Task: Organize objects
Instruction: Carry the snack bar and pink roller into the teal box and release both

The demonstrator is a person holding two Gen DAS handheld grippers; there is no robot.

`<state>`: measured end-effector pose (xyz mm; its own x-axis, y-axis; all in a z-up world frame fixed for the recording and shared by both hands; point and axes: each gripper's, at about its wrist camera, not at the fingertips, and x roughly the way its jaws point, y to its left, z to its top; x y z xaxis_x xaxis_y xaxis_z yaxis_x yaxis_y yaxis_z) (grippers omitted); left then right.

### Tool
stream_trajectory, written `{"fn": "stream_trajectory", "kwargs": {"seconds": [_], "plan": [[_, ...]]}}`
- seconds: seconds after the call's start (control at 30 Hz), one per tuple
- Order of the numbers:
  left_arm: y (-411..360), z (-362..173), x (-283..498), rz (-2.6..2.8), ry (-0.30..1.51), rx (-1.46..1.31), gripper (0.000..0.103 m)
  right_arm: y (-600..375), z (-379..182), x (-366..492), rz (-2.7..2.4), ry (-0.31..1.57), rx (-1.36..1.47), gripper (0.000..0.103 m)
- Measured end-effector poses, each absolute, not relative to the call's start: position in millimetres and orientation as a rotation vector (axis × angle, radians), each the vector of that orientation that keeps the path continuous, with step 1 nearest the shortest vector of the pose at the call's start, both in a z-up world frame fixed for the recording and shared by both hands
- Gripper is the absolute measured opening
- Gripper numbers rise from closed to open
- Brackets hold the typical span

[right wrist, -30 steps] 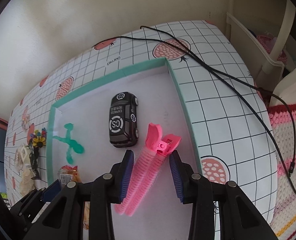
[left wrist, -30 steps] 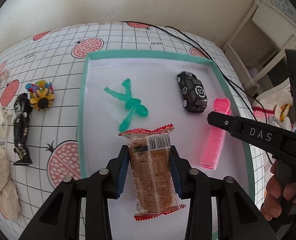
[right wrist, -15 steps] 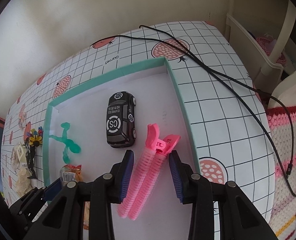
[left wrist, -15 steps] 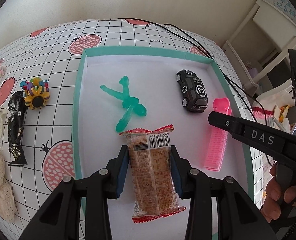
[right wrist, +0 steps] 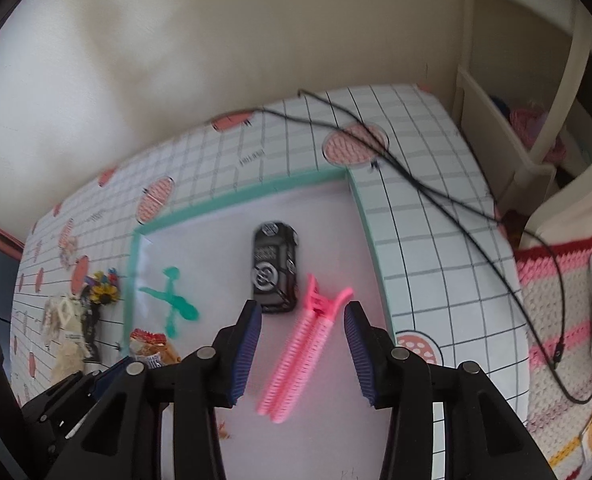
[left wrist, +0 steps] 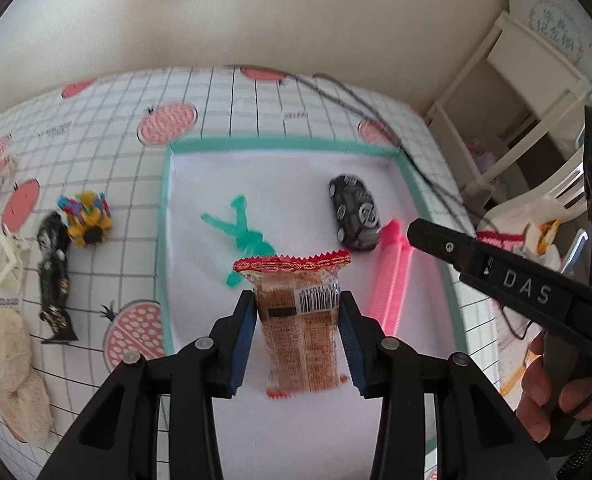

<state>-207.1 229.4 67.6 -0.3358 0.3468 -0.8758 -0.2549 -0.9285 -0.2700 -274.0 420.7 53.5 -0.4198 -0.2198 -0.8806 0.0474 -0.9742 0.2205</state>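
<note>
A white tray with a teal rim (left wrist: 279, 146) (right wrist: 235, 196) lies on the gridded tablecloth. In it are a black toy car (left wrist: 354, 212) (right wrist: 275, 268), a green figure (left wrist: 243, 232) (right wrist: 171, 300) and a pink hair clip (left wrist: 390, 276) (right wrist: 304, 356). My left gripper (left wrist: 298, 304) is shut on a brown snack packet (left wrist: 300, 336) with a red crimped edge, held above the tray's near part. My right gripper (right wrist: 304, 312) is open, and the pink clip lies loose on the tray below the gap between its fingers. One right finger (left wrist: 448, 244) crosses the left wrist view.
Left of the tray lie a black figurine (left wrist: 53, 272), a sunflower toy (left wrist: 87, 224), a white clip (left wrist: 5, 262) and a cream lace piece (left wrist: 7, 364). A black cable (right wrist: 456, 204) crosses the table's right side. A white shelf (left wrist: 516, 100) and a crochet blanket (right wrist: 556, 280) are on the right.
Both grippers have risen and tipped back from the tray. The snack packet came up with the left one. The pink clip stayed on the tray as the right fingers drew away.
</note>
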Motion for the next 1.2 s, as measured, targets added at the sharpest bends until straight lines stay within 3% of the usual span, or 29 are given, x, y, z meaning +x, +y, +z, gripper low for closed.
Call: {"fn": "stream_trajectory", "kwargs": {"seconds": [0.27,0.6,0.73,0.8,0.87,0.97,1.03,1.2], "plan": [[229.5,84.1,-215.4,2.335,-0.149,-1.492,0.045,407.3,76.7,-267.5,-2.527,-0.212,1.519,0.047],[206.6,88.6,-226.0,2.441,-0.172,-1.484,0.047,400.4,63.6,-271.1,-2.508,-0.173,1.562,0.047],[194.3,82.8,-232.3,2.490,-0.183,-1.511,0.053,397.3,55.7,-272.4,-2.501,-0.157,1.584,0.048],[186.6,80.3,-234.8,2.528,-0.186,-1.526,0.057,396.1,53.5,-272.5,-2.510,-0.139,1.588,0.056],[181.5,79.2,-236.7,2.560,-0.184,-1.531,0.070,395.0,52.2,-273.0,-2.510,-0.133,1.586,0.062],[172.1,75.9,-238.7,2.588,-0.200,-1.545,0.077,393.2,51.2,-273.1,-2.512,-0.122,1.579,0.070],[167.2,73.9,-239.6,2.605,-0.215,-1.552,0.091,391.9,51.4,-273.2,-2.517,-0.116,1.573,0.074],[159.8,72.4,-241.6,2.622,-0.244,-1.556,0.096,388.5,51.9,-272.8,-2.520,-0.111,1.553,0.088]]}}
